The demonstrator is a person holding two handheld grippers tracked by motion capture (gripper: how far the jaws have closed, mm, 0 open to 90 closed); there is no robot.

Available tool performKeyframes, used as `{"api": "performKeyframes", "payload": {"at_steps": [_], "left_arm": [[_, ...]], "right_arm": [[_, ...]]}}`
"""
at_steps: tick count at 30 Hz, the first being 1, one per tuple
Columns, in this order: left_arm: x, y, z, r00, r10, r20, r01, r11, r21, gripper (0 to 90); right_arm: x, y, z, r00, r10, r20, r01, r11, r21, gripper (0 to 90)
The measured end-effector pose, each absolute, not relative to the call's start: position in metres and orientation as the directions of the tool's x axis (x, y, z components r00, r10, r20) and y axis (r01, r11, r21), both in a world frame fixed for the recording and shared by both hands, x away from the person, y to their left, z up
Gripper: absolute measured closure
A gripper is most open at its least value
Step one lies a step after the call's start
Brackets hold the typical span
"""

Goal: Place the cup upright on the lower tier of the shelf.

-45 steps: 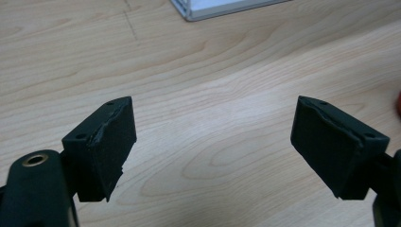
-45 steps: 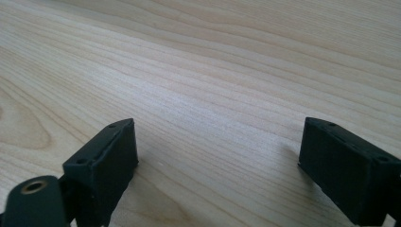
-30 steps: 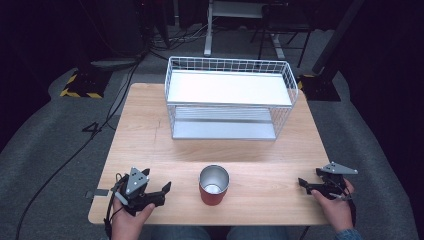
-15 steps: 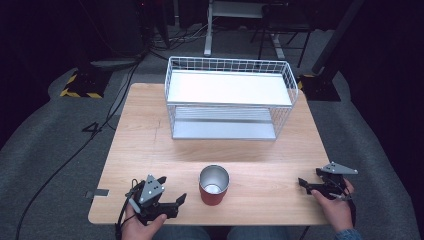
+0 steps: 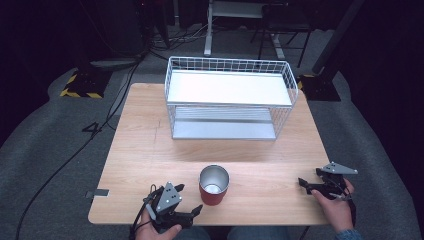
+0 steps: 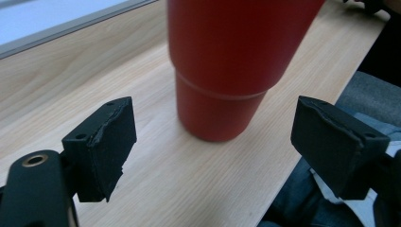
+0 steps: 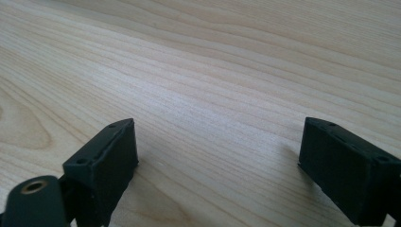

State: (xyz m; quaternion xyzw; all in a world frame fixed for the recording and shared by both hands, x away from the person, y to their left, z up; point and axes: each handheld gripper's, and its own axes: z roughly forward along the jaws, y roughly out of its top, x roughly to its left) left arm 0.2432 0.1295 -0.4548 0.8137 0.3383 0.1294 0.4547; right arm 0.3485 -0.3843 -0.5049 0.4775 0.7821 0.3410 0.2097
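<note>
Left gripper (image 5: 187,202) is sliding along the table's (image 5: 140,150) near edge toward the red cup (image 5: 214,185), jaws spread and nothing grasped yet, while right gripper (image 5: 312,184), also spread, is idling near the right corner.

High cam looks down over table (image 5: 150,150); left gripper cam sits close facing red cup (image 6: 227,71), shared w/ high view (image 5: 213,187).

A tumbler (image 5: 213,185) stands upright on the table (image 5: 135,150) near my edge, just right of my left gripper (image 5: 189,199) and directly ahead between its jaws. My right gripper (image 5: 303,184) sits well apart at the right edge. Behind the tumbler stands a wire shelf rack (image 5: 229,97).
</note>
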Motion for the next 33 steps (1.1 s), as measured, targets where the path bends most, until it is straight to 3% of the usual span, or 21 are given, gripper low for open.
{"api": "performKeyframes", "payload": {"at_steps": [9,33], "left_arm": [[0.252,0.113,-0.471,0.704,0.697,-0.136,0.458,-0.3,0.837,15.6],[0.269,0.078,-0.49,0.706,0.702,-0.098,0.446,-0.333,0.831,15.5]], "right_arm": [[0.348,-0.384,-0.505,-0.456,0.89,-0.002,0.604,0.311,0.734,12.3],[0.348,-0.384,-0.505,-0.456,0.89,-0.003,0.604,0.312,0.733,12.3]]}}
